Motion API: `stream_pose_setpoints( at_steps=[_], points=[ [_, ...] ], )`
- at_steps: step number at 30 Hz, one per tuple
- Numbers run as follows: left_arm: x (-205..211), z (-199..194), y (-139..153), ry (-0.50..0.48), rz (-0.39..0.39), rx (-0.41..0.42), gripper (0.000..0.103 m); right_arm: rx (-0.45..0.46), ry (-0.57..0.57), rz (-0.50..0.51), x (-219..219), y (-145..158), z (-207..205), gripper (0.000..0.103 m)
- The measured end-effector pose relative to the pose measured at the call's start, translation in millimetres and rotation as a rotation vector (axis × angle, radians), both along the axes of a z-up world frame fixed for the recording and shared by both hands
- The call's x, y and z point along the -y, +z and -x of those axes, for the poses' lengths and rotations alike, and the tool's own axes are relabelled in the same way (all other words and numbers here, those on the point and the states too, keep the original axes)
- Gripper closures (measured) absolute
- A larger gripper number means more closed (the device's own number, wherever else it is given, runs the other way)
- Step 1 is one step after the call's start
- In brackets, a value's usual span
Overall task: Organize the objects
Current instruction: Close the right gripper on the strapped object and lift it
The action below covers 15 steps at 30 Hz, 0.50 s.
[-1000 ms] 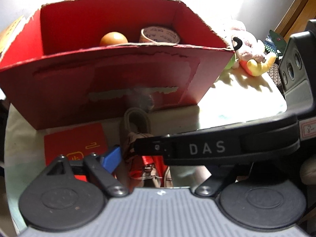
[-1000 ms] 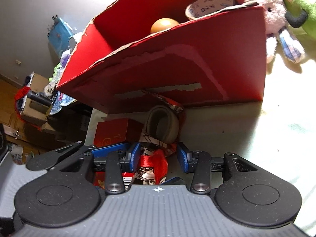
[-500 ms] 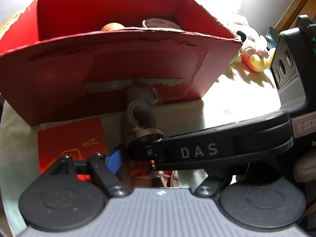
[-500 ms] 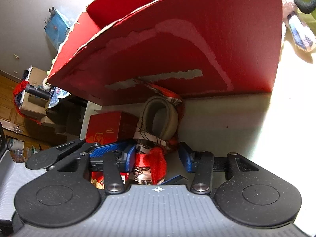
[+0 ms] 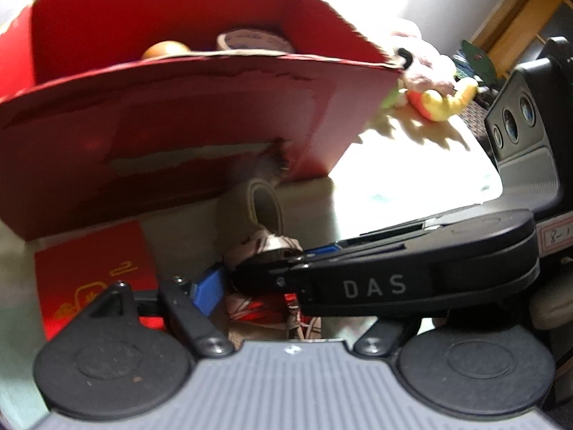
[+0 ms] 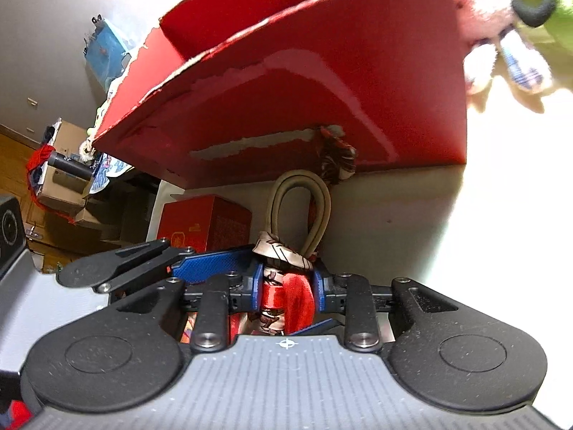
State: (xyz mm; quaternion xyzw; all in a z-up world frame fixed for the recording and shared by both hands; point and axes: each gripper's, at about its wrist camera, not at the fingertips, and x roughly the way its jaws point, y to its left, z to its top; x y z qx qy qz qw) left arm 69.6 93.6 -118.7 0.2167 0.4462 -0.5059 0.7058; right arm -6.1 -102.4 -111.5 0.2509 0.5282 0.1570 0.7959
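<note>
A beige strap loop [image 6: 301, 208] with a red patterned scarf [image 6: 286, 297] knotted on it lies in front of the big red cardboard box [image 6: 322, 89]. My right gripper [image 6: 288, 286] is closing, and its blue pads press the red scarf from both sides. In the left wrist view the loop [image 5: 265, 204] stands upright and the right gripper [image 5: 322, 258] crosses the frame. My left gripper [image 5: 265, 297] is closing slowly; one blue pad sits just left of the scarf [image 5: 258, 304], apart from it, and its other finger is hidden.
Inside the red box [image 5: 215, 114] are an orange ball [image 5: 164, 48] and a tape roll [image 5: 254, 39]. A small red box [image 5: 96, 268] lies left of the grippers. Plush toys [image 5: 429, 82] sit past the box's right corner on the sunlit table.
The right jaws have narrowed from wide apart onto the red scarf. The beige loop now stands taller and narrower. The left pad has edged closer to the bundle.
</note>
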Motion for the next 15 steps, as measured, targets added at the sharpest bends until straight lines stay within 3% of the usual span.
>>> stream_pose_setpoints(
  at_steps=[1,4,15],
  points=[
    [1,3,1,-0.016,0.0,-0.001,0.034,0.009,-0.001,0.009,2,2,3,0.074],
    [5,13,7,-0.064,0.008,0.019,0.039,0.042,-0.013,0.024,7,9,10,0.075],
    [20,47,49,-0.211,0.117,0.089,0.041,0.189,-0.1,0.032,35,48,31,0.075]
  ],
)
